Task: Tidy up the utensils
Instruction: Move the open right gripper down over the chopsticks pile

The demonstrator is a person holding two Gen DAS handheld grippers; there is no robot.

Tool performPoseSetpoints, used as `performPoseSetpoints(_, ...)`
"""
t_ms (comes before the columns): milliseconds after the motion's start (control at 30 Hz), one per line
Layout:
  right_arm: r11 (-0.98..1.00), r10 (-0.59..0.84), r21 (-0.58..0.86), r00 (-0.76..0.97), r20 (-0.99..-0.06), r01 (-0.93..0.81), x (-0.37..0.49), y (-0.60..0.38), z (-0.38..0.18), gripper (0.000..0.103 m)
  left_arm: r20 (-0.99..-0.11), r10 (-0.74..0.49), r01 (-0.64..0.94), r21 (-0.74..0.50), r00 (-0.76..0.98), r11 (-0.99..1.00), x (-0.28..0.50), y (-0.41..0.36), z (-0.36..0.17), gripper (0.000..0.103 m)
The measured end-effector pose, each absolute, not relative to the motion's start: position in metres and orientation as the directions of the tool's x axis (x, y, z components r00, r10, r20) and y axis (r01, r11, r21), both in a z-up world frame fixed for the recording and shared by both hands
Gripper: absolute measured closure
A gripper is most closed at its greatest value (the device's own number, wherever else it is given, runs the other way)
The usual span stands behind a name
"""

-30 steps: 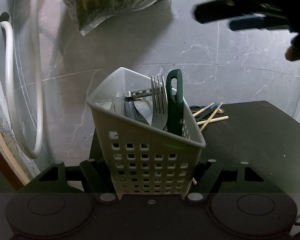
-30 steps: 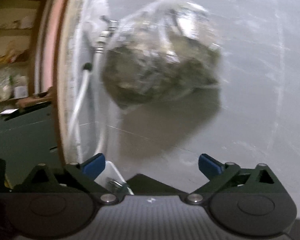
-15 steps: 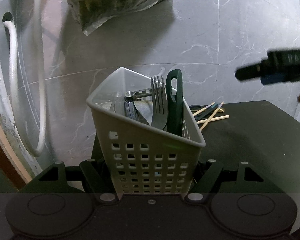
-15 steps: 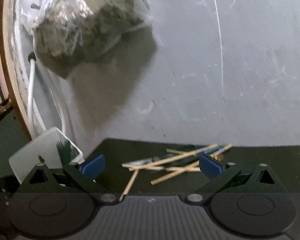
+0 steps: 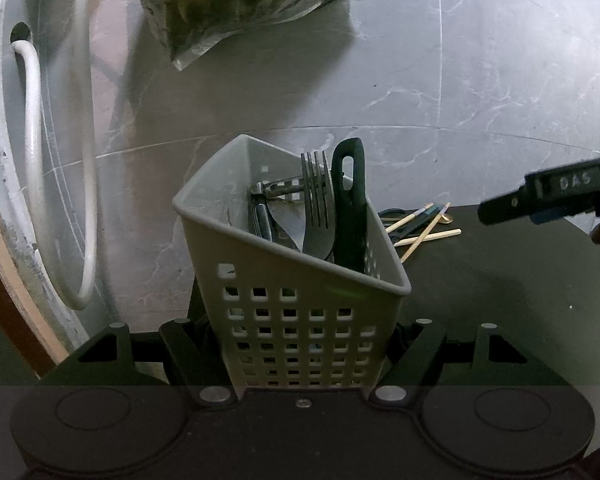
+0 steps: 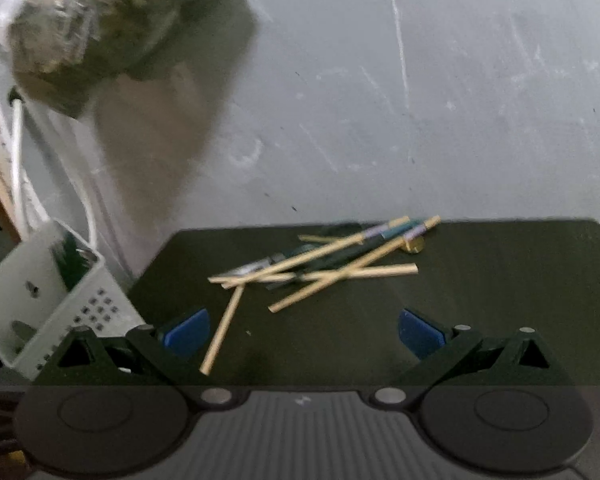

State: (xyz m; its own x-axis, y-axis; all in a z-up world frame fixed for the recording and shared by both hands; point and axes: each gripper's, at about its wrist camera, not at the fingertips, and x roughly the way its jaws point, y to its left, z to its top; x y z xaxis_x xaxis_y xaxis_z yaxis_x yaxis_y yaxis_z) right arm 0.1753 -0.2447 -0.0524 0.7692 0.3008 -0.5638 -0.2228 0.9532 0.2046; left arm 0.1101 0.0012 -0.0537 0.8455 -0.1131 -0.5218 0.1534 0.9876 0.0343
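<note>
The left tool (image 5: 300, 344) pinches the caddy (image 5: 296, 300); the right tool (image 6: 302, 330), spread, hovers before the chopsticks (image 6: 320, 268).

Chopsticks (image 6: 320, 268) scattered beside tilted caddy (image 5: 300, 312)

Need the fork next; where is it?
Left wrist view: the fork stands tines-up inside the basket, just left of the dark handle.

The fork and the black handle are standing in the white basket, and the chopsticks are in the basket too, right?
Not quite. The fork and black handle do stand in the white basket, but the chopsticks lie loose on the dark table, as the right wrist view shows.
</note>
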Motion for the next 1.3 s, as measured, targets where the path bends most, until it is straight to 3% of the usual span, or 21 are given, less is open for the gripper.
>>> performPoseSetpoints(300, 0.961, 0.256, 0.25, 0.736, -0.627, -0.121, 0.193, -0.264, -0.077, 0.0, -0.529, -0.111, 0.154, 0.038, 0.841, 0.987, 0.112, 0.002, -0.052, 0.027)
performPoseSetpoints(533, 0.981, 0.183, 0.162, 0.769, -0.612, -0.104, 0.22, -0.268, -0.083, 0.0, -0.531, -0.099, 0.143, 0.041, 0.842, 0.989, 0.111, 0.001, -0.052, 0.027)
performPoseSetpoints(733, 0.978, 0.194, 0.182, 0.778, -0.598, -0.104, 0.258, -0.271, -0.083, 0.0, -0.54, -0.089, 0.131, 0.04, 0.837, 0.991, 0.112, 0.0, -0.051, 0.027)
performPoseSetpoints(933, 0.998, 0.06, 0.052, 0.798, -0.599, -0.036, 0.293, -0.259, -0.091, 0.0, -0.541, -0.073, 0.113, 0.04, 0.838, 0.993, 0.112, -0.001, -0.051, 0.027)
performPoseSetpoints(1300, 0.998, 0.058, 0.028, 0.775, -0.63, -0.052, 0.323, -0.238, -0.105, 0.0, -0.547, -0.06, 0.096, 0.038, 0.835, 0.995, 0.113, -0.002, -0.05, 0.027)
